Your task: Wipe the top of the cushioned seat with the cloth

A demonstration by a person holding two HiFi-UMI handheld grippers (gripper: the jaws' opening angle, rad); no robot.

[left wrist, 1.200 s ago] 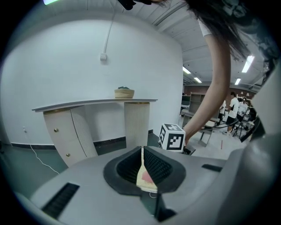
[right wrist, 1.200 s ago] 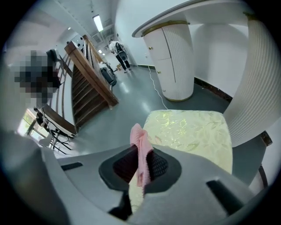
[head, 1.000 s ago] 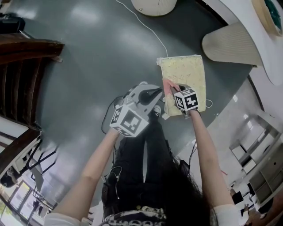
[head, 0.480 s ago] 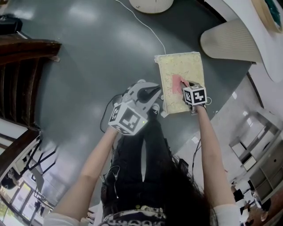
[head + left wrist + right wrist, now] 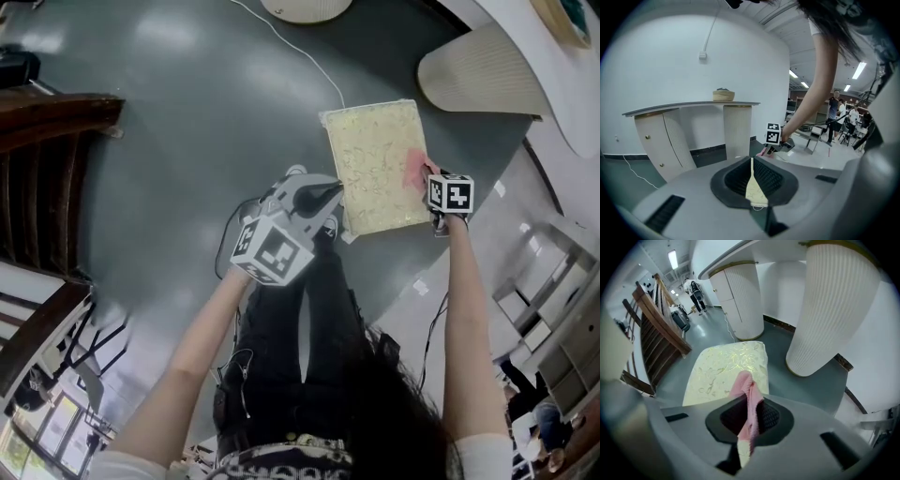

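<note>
The cushioned seat [image 5: 373, 164] is a pale yellow, leaf-patterned pad on the grey floor, also seen ahead in the right gripper view [image 5: 726, 371]. A pink cloth [image 5: 415, 169] lies on its right edge, and my right gripper [image 5: 427, 176] is shut on it; the cloth [image 5: 746, 394] hangs out between those jaws onto the pad. My left gripper [image 5: 337, 192] is at the seat's near left edge, shut on a fold of the yellow cushion fabric [image 5: 753, 185]. From the left gripper view, the right gripper [image 5: 769, 149] shows beyond the jaws.
A white ribbed pillar base [image 5: 483, 80] stands just right of the seat's far end, and a round white base [image 5: 305, 7] beyond it. A white cable [image 5: 309, 56] runs to the seat. Dark wooden railings [image 5: 47, 159] lie left. The person's black-clad legs stand behind the seat.
My right gripper has dragged the pink cloth across the seat top from its near left part to its right edge. The left gripper has stayed at the near left edge.
</note>
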